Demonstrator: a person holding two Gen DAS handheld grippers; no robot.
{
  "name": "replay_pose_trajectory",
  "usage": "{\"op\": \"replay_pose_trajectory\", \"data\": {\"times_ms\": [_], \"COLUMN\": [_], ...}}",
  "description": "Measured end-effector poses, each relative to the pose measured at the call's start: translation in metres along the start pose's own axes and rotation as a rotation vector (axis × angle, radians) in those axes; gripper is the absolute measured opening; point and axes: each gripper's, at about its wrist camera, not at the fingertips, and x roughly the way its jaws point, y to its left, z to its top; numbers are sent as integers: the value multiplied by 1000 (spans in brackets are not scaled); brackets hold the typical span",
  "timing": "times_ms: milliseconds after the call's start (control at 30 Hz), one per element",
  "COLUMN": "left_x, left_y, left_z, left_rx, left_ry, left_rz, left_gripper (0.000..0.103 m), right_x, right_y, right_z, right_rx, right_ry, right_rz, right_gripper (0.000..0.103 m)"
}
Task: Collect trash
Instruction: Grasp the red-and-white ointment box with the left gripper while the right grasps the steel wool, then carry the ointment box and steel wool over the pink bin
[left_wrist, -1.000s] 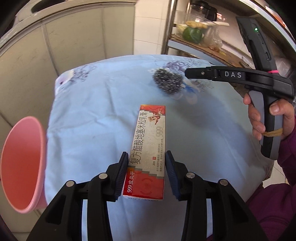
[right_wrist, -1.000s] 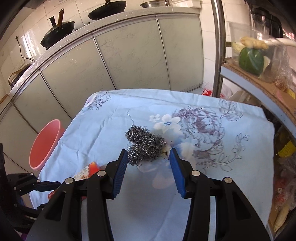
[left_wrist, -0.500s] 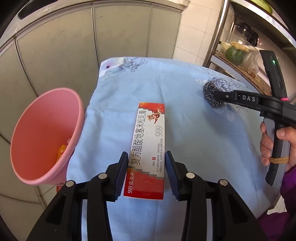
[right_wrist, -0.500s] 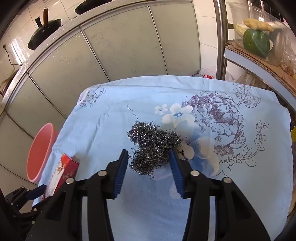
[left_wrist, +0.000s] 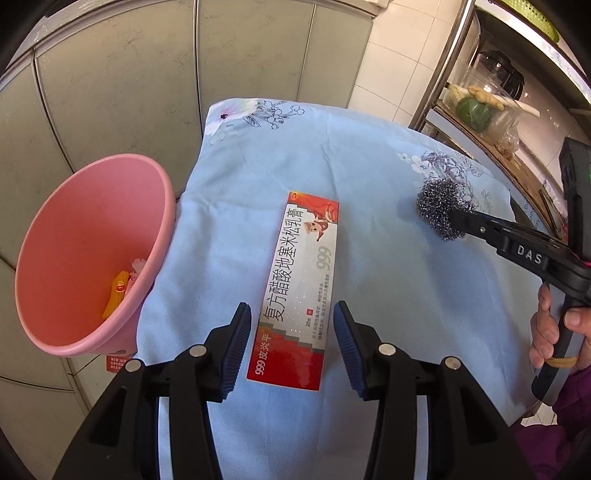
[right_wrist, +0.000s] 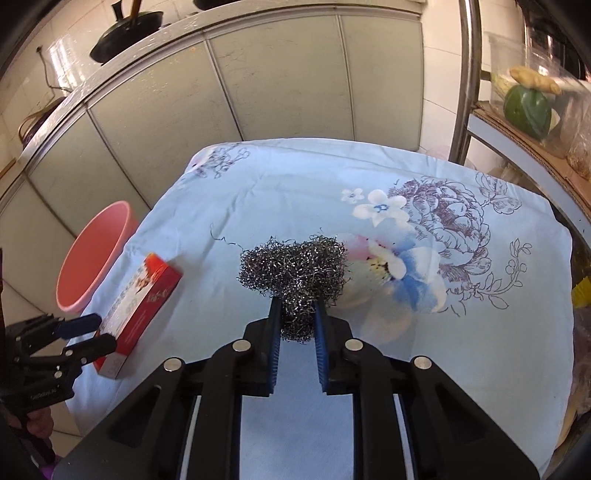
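L gripper: jaws opening, standing either side of the near end of the red-and-white carton; a gap shows between each pad and the carton, so no grip. Carton lies flat on the blue floral cloth covering the surface, long axis running away from the camera

R gripper: jaws closing, pads pressed into the near part of the steel-wool scourer, which bulges out beyond the tips; scourer sits at the cloth's flower print. A hand grasps the R gripper's handle (purple sleeve below it)

Pink bin: beside the surface's left edge, just past the carton, mouth tilted toward the camera, w/ yellow wrapper scraps inside

Beyond: pale cabinet doors; a metal rack at right w/ a green vegetable
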Motion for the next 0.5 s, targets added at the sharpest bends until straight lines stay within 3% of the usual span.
{"op": "replay_pose_trajectory", "data": {"times_ms": [500], "left_x": [1], "left_y": [-12], "left_z": [-4], "left_rx": [57], "left_ry": [-4], "left_rz": [33], "left_gripper": [46], "right_x": [-11], "right_y": [8], "right_z": [-10], "right_rx": [-5], "right_ry": [-7], "right_rz": [4], "right_gripper": [17]}}
